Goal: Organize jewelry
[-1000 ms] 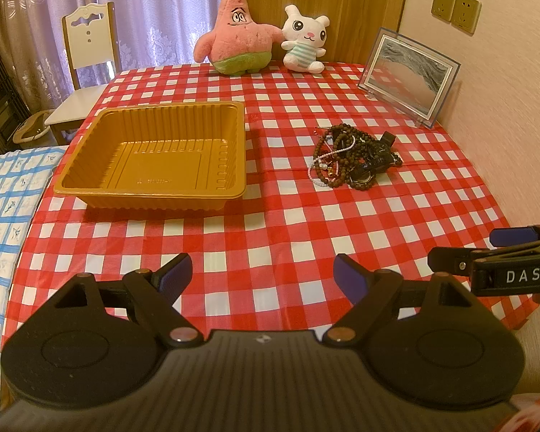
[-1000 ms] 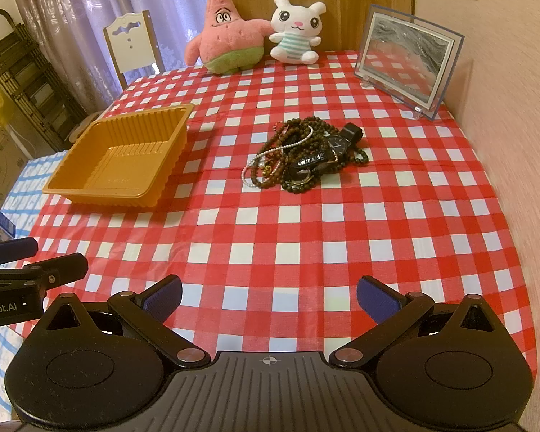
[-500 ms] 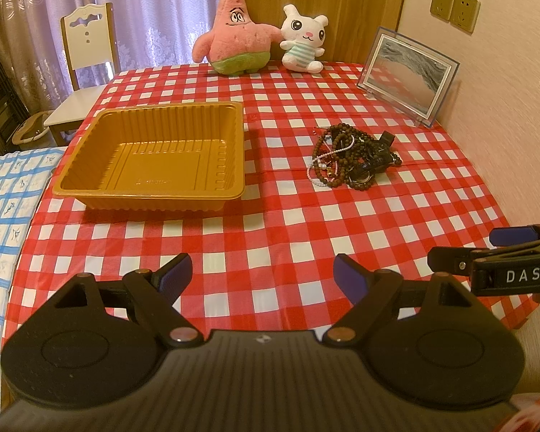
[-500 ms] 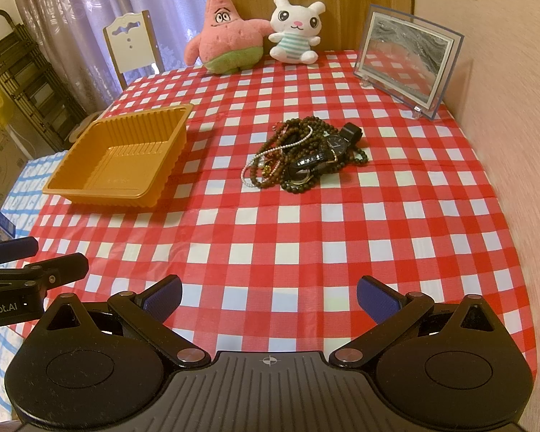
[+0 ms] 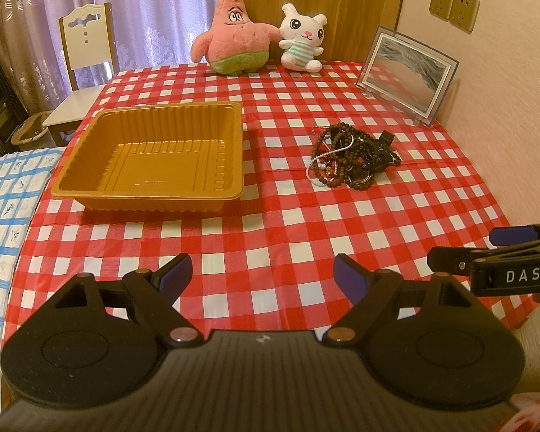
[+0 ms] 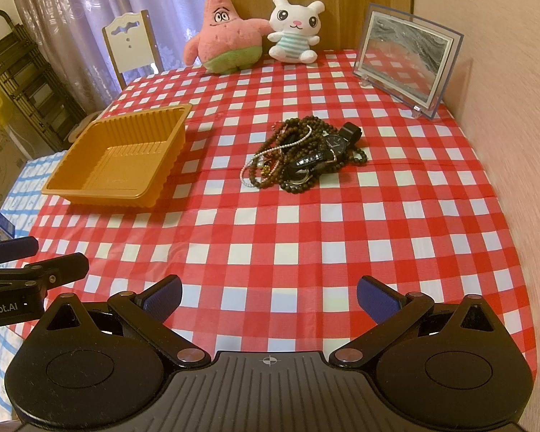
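Desk: red-and-white checked desk (image 6: 306, 223), plush toys along the far edge.
Tray: ribbed golden plastic tray (image 5: 154, 151), empty, toward the left edge.
Jewelry: tangled pile of brown bead strings and a black watch (image 6: 306, 154), toward the right edge, apart from the tray.
Left tongs (image 5: 262, 273): wide open, empty, over the near edge.
Right tongs (image 6: 268, 293): wide open, nothing held, over the near edge.

The surface (image 5: 270, 230) carries a red-and-white checked cloth. Behind it stands a wood panel (image 5: 316, 3). Left of the panel, lilac curtains (image 5: 144, 10) cover a lit window. A white chair (image 5: 84, 57) stands at the surface's far-left corner. Right of the surface, a pale wall (image 5: 504, 115) carries sockets (image 5: 453, 5). A dark rack (image 6: 25, 72) stands left of the chair. A blue-checked cloth (image 5: 3, 208) lies left of the surface. Lighting is warm and indoor.
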The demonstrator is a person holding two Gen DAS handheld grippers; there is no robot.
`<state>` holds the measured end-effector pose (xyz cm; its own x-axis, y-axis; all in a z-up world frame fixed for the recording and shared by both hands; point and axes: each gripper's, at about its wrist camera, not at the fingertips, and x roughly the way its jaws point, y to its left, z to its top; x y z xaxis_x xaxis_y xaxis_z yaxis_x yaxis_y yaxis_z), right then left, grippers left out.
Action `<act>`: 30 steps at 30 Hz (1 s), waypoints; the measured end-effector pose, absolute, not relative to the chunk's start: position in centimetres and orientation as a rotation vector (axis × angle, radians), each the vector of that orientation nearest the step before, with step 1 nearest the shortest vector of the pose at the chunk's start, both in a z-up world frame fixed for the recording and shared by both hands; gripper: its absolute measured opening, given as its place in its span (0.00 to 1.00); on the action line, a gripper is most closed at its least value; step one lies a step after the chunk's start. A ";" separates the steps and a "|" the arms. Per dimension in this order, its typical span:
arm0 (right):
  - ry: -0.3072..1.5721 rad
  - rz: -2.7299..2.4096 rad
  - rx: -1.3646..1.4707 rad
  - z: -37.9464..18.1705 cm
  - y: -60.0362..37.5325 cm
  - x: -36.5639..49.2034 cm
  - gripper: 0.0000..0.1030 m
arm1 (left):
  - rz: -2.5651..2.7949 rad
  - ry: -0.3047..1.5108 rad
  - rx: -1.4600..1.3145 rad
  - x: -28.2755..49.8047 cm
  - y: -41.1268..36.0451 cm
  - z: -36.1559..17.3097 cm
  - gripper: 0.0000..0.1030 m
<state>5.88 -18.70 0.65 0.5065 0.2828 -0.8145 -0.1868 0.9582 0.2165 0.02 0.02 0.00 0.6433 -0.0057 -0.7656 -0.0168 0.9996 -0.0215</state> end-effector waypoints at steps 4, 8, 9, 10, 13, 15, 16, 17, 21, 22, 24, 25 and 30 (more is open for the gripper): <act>1.001 0.284 0.105 0.6 -18.7 5.9 1.00 | 0.007 0.872 -0.027 0.0 0.0 0.0 0.82; 1.001 0.282 0.106 0.7 -18.7 6.0 1.00 | 0.005 0.872 -0.027 0.0 0.0 0.0 0.82; 1.001 0.283 0.105 0.6 -18.7 6.0 1.00 | 0.006 0.872 -0.027 0.0 0.0 0.0 0.82; 1.001 0.283 0.106 0.6 -18.6 6.0 1.00 | 0.006 0.872 -0.027 0.0 0.0 0.0 0.82; 1.002 0.283 0.106 0.5 -18.5 6.1 1.00 | 0.006 0.873 -0.028 0.0 0.0 0.0 0.82; 1.003 0.283 0.108 0.5 -18.4 6.2 1.00 | 0.007 0.875 -0.029 0.0 0.1 0.0 0.82; 1.004 0.284 0.110 0.4 -18.4 6.2 1.00 | 0.006 0.877 -0.032 0.0 0.1 0.0 0.82; 1.005 0.285 0.114 0.4 -18.4 6.3 1.00 | 0.006 0.880 -0.036 0.0 0.2 -0.1 0.82; 0.998 0.270 0.170 -0.5 -18.9 7.1 1.00 | 0.018 0.889 -0.058 0.7 1.2 -0.6 0.82; 0.995 0.267 0.171 -0.4 -19.0 7.4 1.00 | 0.026 0.891 -0.066 1.1 1.7 -1.1 0.82; 0.981 0.253 0.181 -0.6 -19.1 7.8 1.00 | 0.047 0.893 -0.078 1.2 2.8 -1.3 0.82; 0.976 0.247 0.184 -0.7 -19.1 7.9 1.00 | 0.055 0.892 -0.084 1.3 3.2 -1.5 0.82; 0.947 0.219 0.214 -0.8 -19.6 8.9 1.00 | 0.112 0.881 -0.126 1.9 6.5 -2.3 0.82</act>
<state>8.92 -19.58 -0.75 0.5653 0.2782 -0.7766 -0.0915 0.9568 0.2762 1.89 6.46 -2.26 0.6312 0.0456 -0.7743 -0.1491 0.9868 -0.0635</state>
